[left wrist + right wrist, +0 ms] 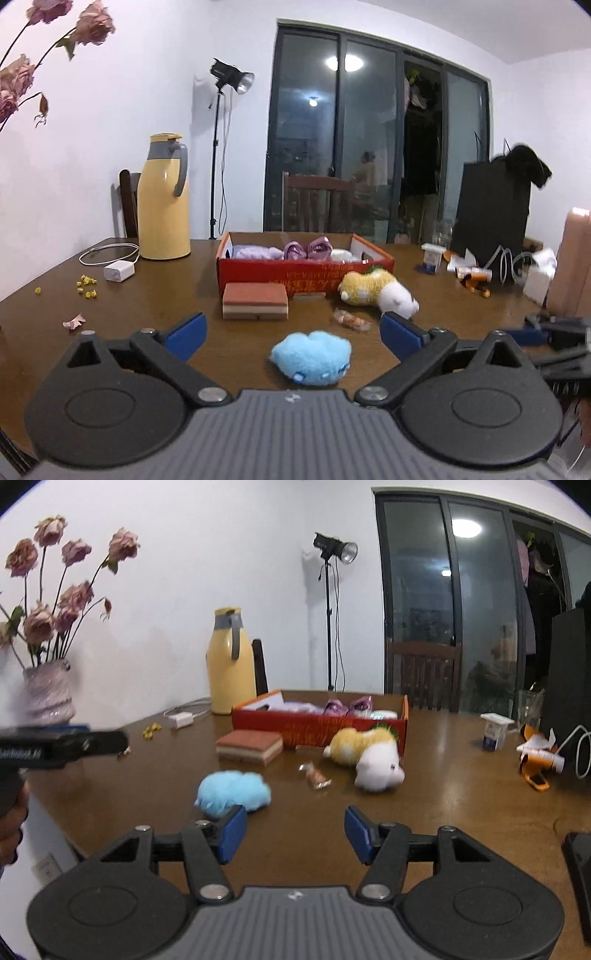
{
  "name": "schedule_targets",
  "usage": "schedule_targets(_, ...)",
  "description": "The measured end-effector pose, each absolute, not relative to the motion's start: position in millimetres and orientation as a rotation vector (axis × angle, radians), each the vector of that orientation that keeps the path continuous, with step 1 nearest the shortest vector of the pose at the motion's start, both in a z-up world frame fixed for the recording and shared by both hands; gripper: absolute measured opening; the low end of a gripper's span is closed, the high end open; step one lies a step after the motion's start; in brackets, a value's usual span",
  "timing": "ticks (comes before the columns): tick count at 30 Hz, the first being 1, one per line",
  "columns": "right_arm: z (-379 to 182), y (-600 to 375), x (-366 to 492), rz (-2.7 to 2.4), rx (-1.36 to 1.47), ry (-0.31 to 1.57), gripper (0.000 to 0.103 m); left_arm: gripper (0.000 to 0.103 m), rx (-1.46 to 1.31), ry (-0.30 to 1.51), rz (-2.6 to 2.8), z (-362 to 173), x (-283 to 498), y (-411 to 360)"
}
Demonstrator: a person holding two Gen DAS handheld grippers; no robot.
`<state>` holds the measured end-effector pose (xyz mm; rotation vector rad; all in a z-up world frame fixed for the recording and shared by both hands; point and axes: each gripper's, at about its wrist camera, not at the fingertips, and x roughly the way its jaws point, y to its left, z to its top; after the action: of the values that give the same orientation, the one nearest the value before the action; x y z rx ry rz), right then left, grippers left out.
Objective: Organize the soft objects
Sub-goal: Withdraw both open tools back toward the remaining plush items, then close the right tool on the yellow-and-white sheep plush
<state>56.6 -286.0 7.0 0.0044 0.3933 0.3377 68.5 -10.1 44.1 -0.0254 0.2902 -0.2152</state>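
Observation:
A blue plush toy (312, 356) lies on the brown table, between and just below my left gripper (291, 328), which is open and empty. A yellow and white plush (376, 293) lies beyond it, beside a red cardboard box (303, 275) that holds purple soft items (306, 249). A layered sponge block (255, 301) sits in front of the box. In the right wrist view my right gripper (295, 834) is open and empty, with the blue plush (232, 788) just ahead of its left finger and the yellow and white plush (365, 757) farther ahead. The box (321, 725) stands behind.
A wrapped candy (351, 319) lies near the plush toys. A yellow thermos (164, 201), a white charger (118, 272) and yellow crumbs (86, 286) sit at the left. A flower vase (48, 694) stands far left. Clutter and a black box (491, 206) are at the right.

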Motion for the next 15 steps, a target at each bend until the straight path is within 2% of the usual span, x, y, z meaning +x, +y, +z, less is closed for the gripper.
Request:
schedule_targets(7,3.9,-289.3,77.9,0.298,0.024,0.402,0.059,0.103,-0.046,0.335,-0.211,30.5,78.0,-5.4)
schedule_targets(15,-10.7,-304.8,134.9,0.214,0.040,0.495,0.059,0.103,-0.061,0.418,-0.246,11.7,130.7,-16.4)
